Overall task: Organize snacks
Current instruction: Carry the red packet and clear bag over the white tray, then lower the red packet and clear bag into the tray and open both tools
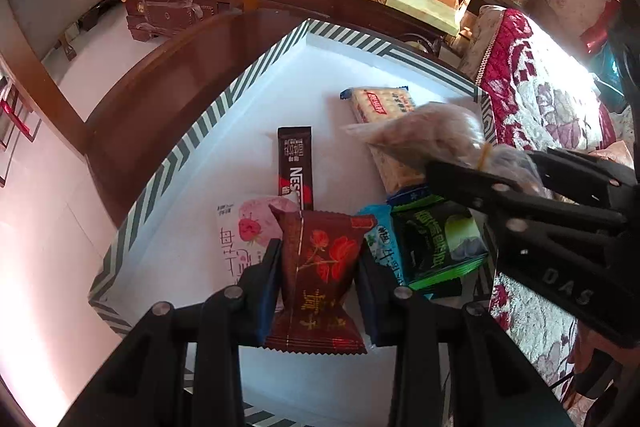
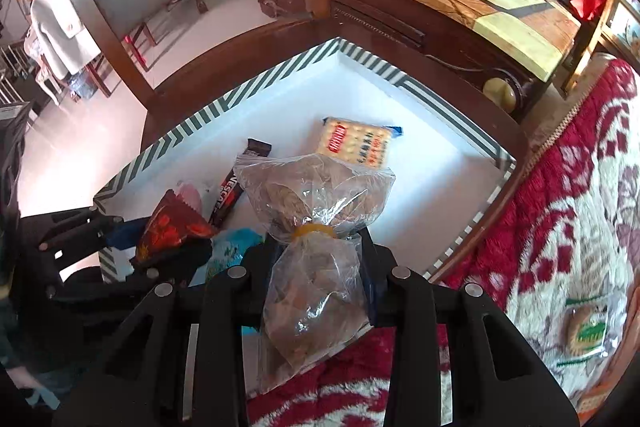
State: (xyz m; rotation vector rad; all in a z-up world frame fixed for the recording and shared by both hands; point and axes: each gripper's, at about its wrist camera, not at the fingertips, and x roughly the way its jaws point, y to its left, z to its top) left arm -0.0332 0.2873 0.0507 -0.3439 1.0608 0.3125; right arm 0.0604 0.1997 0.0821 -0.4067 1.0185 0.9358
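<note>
1. In the left wrist view, the left gripper (image 1: 318,267) is seen at bottom centre with its jaws closed on a dark red snack packet (image 1: 318,267), a glossy crimped pouch printed with red flowers and gold characters.
2. In the same view, the right gripper (image 1: 504,171) is seen at the right edge, its jaws pinched on the neck of a clear plastic bag (image 1: 432,135) tied with a yellow rubber band.
3. Both packets are held over a white tray (image 1: 248,83) with a green-and-white striped rim, which rests on a dark wooden chair seat (image 1: 132,115).
4. Inside the tray are seen a dark coffee stick (image 1: 295,163), a cracker pack (image 1: 380,105), a pink strawberry sachet (image 1: 240,231), a blue packet (image 1: 380,239) and a green-black packet (image 1: 436,247).
5. Only the right wrist view shows the bag's brown contents below the band, between the jaws at bottom centre, and a green-labelled biscuit packet (image 2: 586,331) lying at lower right on a red floral blanket (image 2: 560,207).
6. In that view the blue and green-black packets are largely hidden.
</note>
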